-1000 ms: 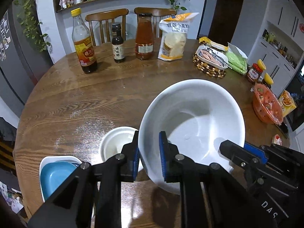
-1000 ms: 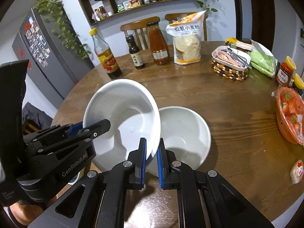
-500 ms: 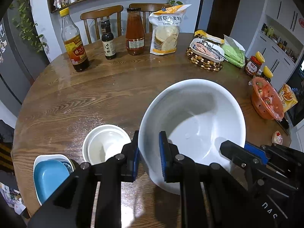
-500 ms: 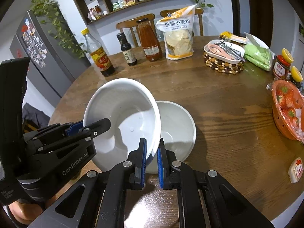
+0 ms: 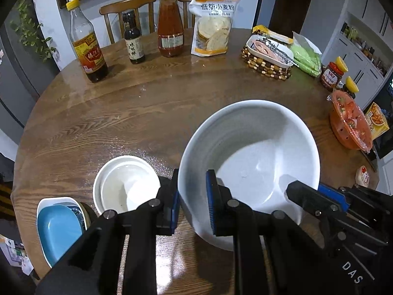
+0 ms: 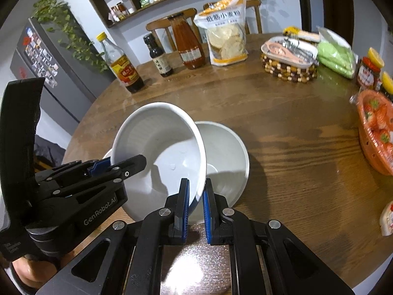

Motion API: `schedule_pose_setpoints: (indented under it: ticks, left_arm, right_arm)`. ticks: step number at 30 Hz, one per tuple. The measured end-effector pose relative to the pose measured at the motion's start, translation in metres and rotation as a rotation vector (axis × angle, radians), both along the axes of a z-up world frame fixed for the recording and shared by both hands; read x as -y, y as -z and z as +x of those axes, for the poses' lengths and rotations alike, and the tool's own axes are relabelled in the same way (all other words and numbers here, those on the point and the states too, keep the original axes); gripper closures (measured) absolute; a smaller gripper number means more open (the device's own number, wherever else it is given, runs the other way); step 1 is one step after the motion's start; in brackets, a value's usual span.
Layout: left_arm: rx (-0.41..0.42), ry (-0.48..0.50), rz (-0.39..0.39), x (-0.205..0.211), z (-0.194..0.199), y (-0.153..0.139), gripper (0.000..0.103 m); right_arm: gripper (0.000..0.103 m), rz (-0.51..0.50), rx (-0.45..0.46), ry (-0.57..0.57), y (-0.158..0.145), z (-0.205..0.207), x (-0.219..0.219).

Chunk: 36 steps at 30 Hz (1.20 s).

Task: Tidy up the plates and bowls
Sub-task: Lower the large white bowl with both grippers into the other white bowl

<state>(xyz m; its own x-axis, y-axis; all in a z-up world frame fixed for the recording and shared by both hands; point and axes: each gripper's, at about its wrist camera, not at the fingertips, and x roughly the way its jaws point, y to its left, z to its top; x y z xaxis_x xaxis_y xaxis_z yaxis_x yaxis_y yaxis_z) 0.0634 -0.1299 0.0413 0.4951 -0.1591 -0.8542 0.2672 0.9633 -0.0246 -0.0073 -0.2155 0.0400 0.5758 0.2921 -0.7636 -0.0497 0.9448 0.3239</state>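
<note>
A: What do we fail to see clearly?

B: In the right wrist view the big white bowl (image 6: 159,152) covers the near-left part of a second white bowl (image 6: 226,157) behind it, so we cannot tell whether the two touch. The black gripper bodies hide the near edge of the wooden table (image 5: 147,113). The blue dish (image 5: 59,228) at lower left is partly cut off, and the small print on the bottles is too fine to read.

A: What writing can we read?

B: "GenRobot.AI" on the left gripper (image 6: 118,169) body, "DAS" on the right gripper (image 5: 316,196) body in the left wrist view, and "低筋小麦粉" on the flour bag (image 5: 213,27).

A: Where is the big bowl relative to the grippers?

B: It is tilted, held at two points of its rim. The right gripper (image 6: 195,206) pinches the near rim. The left gripper (image 5: 191,201) straddles the rim, one pad inside, one outside; its jaws have just been opening slightly. A small white bowl (image 5: 126,184) sits on the table just left of it.
</note>
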Motion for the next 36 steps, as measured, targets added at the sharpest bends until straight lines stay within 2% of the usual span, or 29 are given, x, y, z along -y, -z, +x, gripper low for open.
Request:
schedule_pose_setpoints:
  ticks: [12, 36]
  left_arm:
    - [-0.067, 0.036, 0.018, 0.011, 0.018, 0.018, 0.084]
    - [-0.11, 0.093, 0.073, 0.02, 0.031, 0.034, 0.084]
  right_arm:
    - [0.091, 0.025, -0.058, 0.037, 0.015, 0.011, 0.009]
    - [0.092, -0.002, -0.124, 0.063, 0.029, 0.022, 0.01]
